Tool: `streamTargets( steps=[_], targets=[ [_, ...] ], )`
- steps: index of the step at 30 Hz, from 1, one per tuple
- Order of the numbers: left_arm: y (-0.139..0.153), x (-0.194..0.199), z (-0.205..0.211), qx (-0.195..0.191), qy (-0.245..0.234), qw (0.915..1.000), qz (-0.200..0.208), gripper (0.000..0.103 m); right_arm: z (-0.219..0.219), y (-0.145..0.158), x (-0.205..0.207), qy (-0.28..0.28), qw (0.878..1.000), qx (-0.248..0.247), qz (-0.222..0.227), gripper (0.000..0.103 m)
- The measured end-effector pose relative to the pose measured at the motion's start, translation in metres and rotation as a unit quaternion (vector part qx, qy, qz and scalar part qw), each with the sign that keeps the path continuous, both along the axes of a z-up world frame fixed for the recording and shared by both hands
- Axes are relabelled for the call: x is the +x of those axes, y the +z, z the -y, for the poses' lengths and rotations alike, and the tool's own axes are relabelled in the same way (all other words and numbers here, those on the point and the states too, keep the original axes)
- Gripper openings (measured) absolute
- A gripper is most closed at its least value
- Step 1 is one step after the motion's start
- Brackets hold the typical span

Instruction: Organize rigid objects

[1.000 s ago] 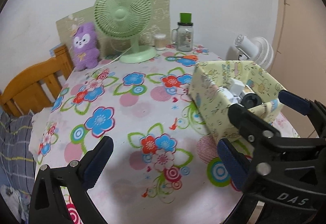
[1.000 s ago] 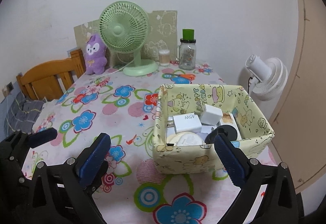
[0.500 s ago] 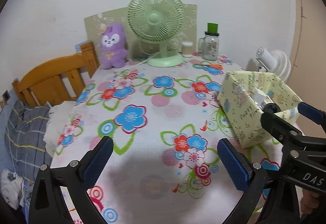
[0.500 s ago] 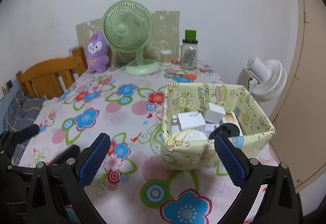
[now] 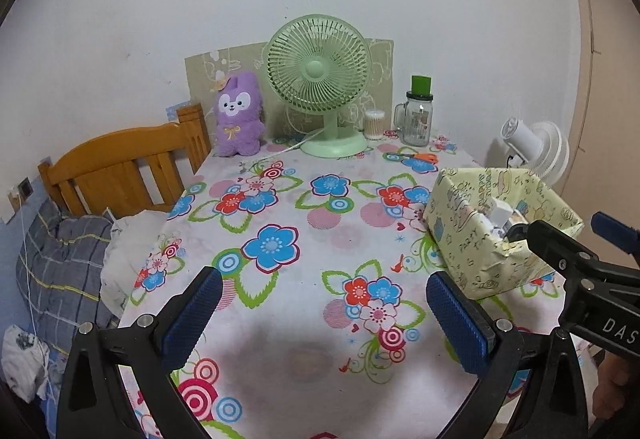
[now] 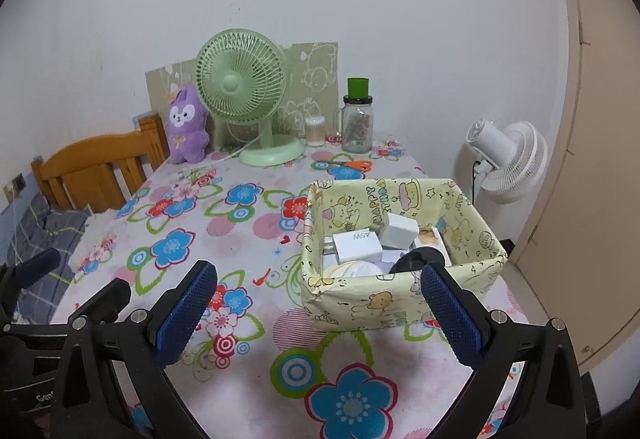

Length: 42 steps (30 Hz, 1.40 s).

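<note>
White walls enclose a small room where a surface (image 6: 248,235) draped in a bright flower-print cloth carries the day's sorting. At its right side, near the front edge, stands a yellow cartoon-print box (image 6: 400,303), open at the top and holding the rigid objects: a white charger marked 45W (image 6: 356,245), a smaller white cube adapter (image 6: 402,229) just behind it, a round pale disc (image 6: 352,270) at the front wall, and a black round item (image 6: 416,261) beside it, all lying close together inside the box.

The right gripper (image 6: 318,307) hangs low over the front of the surface, jaws spread wide and holding nothing, its blue pads flanking the near left corner of the box without touching it. The left gripper (image 5: 320,313) hovers to the left of the box, jaws likewise wide apart and empty over bare cloth.

Along the back wall stand a green desk fan (image 5: 320,79), a purple plush toy (image 5: 238,115), a glass mug jar with a green cap (image 5: 418,115) and a small container of cotton swabs (image 5: 374,124). Orange-handled scissors (image 5: 420,157) lie in front of the jar. A white fan (image 6: 508,159) stands beyond the right edge, and a wooden chair back (image 5: 120,163) rises at the left.
</note>
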<state>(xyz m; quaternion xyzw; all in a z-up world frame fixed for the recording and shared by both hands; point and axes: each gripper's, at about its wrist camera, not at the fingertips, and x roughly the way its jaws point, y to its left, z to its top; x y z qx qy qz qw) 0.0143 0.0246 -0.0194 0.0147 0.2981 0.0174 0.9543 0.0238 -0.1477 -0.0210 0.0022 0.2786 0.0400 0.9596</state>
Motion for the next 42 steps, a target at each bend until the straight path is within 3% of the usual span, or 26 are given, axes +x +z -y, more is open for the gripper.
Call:
streamTargets(
  steps=[10, 42],
  targets=[
    [0.013, -0.022, 0.003, -0.012, 0.005, 0.9991, 0.04, 0.103, 0.008, 0.007, -0.021, -0.001, 1.0, -0.009, 0.019, 0.103],
    [0.008, -0.028, 0.006, -0.028, 0.002, 0.9991, 0.032, 0.103, 0.011, -0.004, -0.028, -0.002, 1.0, -0.002, 0.022, 0.103]
  ],
)
